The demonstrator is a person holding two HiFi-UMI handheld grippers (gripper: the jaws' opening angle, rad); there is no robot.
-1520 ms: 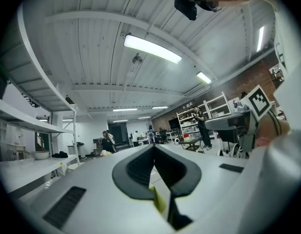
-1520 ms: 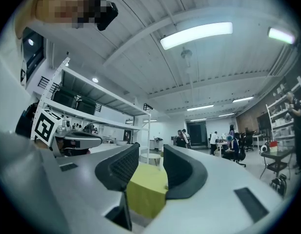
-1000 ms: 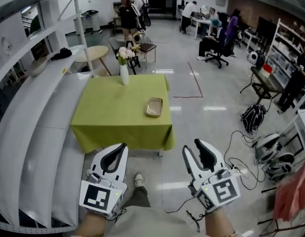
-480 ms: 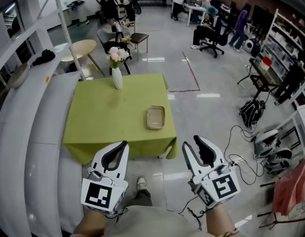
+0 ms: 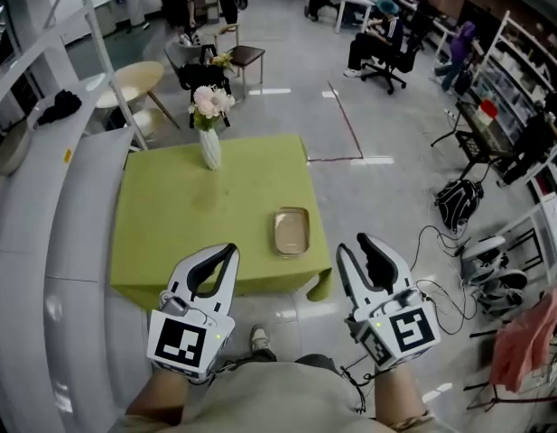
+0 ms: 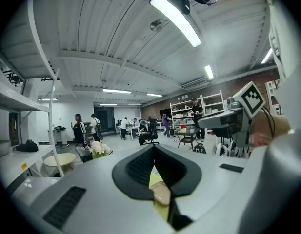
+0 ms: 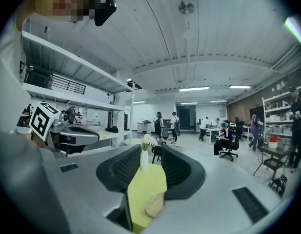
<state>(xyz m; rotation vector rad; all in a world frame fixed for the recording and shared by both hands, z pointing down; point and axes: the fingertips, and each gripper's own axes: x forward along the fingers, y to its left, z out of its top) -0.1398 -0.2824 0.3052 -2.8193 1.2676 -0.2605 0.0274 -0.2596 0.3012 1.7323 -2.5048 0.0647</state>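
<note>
A square table with a lime-green cloth (image 5: 233,197) stands just ahead of both grippers. On it are a white vase of pale flowers (image 5: 208,129) at the far left and a shallow beige tray (image 5: 291,231) near the front right. My left gripper (image 5: 219,253) hovers over the table's front edge, its tips together with nothing held. My right gripper (image 5: 361,244) is beyond the front right corner, slightly open and empty. The right gripper view frames the vase (image 7: 143,155) and tray (image 7: 154,204) between its jaws (image 7: 151,152). The left gripper (image 6: 153,150) shows the tray (image 6: 161,195) through its slit.
White curved shelving (image 5: 43,242) runs along the left. Behind the table are a round side table (image 5: 138,78), a chair (image 5: 245,57) and people at desks. A black backpack (image 5: 459,207), cables and gear lie on the floor to the right. My shoe (image 5: 257,336) shows below.
The table has drawn closer and now sits right under the gripper tips. Both gripper views have tipped down from the ceiling, so the vase and tray now appear. The jaws are unchanged.
</note>
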